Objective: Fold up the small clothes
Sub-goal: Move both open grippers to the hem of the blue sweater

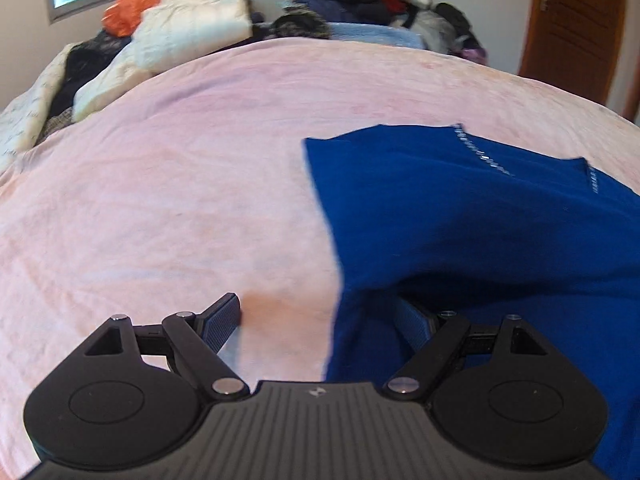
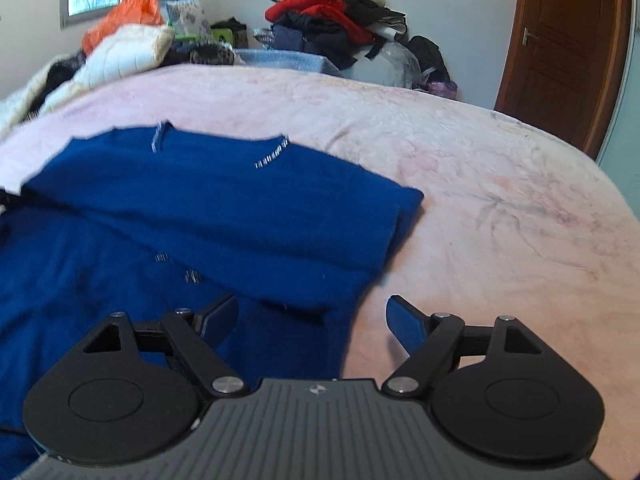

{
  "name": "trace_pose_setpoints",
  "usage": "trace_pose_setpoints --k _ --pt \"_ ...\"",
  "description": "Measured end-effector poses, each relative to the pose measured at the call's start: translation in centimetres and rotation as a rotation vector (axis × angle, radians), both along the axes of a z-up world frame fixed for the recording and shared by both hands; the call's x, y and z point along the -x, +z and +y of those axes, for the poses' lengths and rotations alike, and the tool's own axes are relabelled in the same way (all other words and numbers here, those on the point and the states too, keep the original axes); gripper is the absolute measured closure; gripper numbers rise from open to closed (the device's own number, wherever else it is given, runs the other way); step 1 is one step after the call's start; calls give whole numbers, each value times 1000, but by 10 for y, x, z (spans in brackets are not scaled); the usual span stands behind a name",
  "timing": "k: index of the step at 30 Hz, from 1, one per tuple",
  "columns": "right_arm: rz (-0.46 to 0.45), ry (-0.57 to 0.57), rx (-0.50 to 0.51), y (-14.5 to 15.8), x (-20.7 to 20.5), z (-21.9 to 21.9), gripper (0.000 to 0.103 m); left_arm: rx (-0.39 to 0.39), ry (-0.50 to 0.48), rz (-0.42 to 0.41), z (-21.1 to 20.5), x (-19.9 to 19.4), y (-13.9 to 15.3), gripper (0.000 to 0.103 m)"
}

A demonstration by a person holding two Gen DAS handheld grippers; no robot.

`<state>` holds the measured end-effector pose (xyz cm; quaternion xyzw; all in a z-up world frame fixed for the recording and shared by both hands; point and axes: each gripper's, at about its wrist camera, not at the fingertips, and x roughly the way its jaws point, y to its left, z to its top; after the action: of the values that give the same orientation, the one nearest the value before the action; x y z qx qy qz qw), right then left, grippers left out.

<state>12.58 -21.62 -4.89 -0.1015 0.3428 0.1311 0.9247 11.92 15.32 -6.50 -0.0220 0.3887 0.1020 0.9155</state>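
Right wrist view: blue garment (image 2: pixel 208 208) spread under wide-apart right gripper (image 2: pixel 312 320).

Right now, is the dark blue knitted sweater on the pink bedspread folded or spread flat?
Partly folded: the dark blue knitted sweater has one layer lapped over another.

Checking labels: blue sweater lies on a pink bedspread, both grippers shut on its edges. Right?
Not quite. Both grippers are open: the left gripper and right gripper clamp nothing, as each wrist view shows. The blue sweater does lie on the pink bedspread.
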Motion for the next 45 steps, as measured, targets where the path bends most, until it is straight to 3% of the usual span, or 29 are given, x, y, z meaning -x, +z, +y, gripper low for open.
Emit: trace_pose_setpoints --k 3,6,8,10,14,17,21,27,30,32,35,37,40,42,45 --pt "-19 -12 27 -7 3 5 19 -96 -10 -26 -13 -2 -1 18" --pt "-69 -82 74 -10 0 4 18 -164 87 -29 -4 -4 -5 18" --pt "-93 -145 117 -13 -1 -3 18 -102 118 -32 13 -2 -4 13" --pt "-74 -176 73 -14 -3 -17 18 -36 126 -31 25 0 -7 11" --pt "-10 -242 -66 -15 -7 -47 15 -61 107 -18 21 7 -2 11" --pt "-32 -205 -49 -3 6 -43 21 -67 94 -6 18 20 9 11" --pt "-99 -52 -122 18 10 -24 24 2 91 -75 15 26 34 11" --pt "7 42 -305 11 -48 1 26 117 4 -163 -8 -16 45 11" --pt "113 28 -315 -3 -70 8 25 68 -5 -51 -21 -49 18 11" --pt "97 46 -253 1 -64 15 25 51 5 13 -22 -58 0 11" --pt "28 68 -176 13 -40 24 22 68 22 -12 -21 -48 2 11" --pt "29 107 -170 12 -28 25 10 68 29 -9 -22 -41 5 11" --pt "76 112 -122 2 -18 27 16 72 19 0 -24 -21 12 11" --pt "27 76 -155 7 -3 23 14 60 1 -21 -27 -1 18 11" --pt "-16 115 -232 23 22 14 14 52 -38 -27 -30 30 26 11"
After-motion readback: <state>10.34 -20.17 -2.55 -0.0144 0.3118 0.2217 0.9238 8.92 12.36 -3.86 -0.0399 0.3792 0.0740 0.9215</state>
